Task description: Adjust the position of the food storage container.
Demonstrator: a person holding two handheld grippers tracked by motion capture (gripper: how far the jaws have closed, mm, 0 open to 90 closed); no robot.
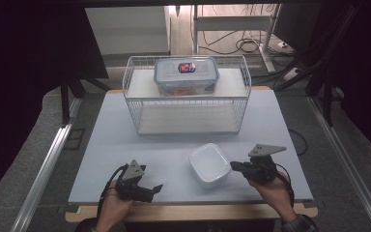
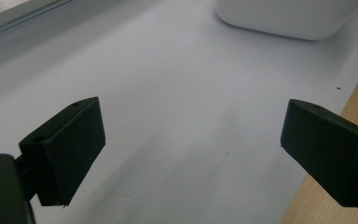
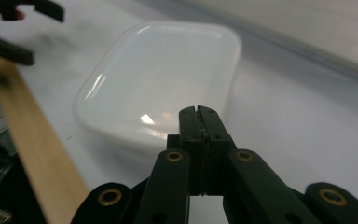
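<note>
Beside the white container (image 1: pixel 209 165) (near edge), right tool (image 1: pixel 234 166) closed.

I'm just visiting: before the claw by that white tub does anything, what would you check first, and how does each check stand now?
1. Right claw open enough to take the white tub: not ok, its jaws are pressed together.
2. Right claw aimed at the tub: ok, it points at the tub's near side from close by.
3. Tub sits flat on the table: ok, upright, mouth up.
4. Tub empty: ok, nothing shows inside in the right gripper view.
5. Left claw out of the way: ok, open over bare table with nothing between its jaws.
6. Wire basket free to receive the tub: cannot tell; a lidded box sits at its back.
</note>
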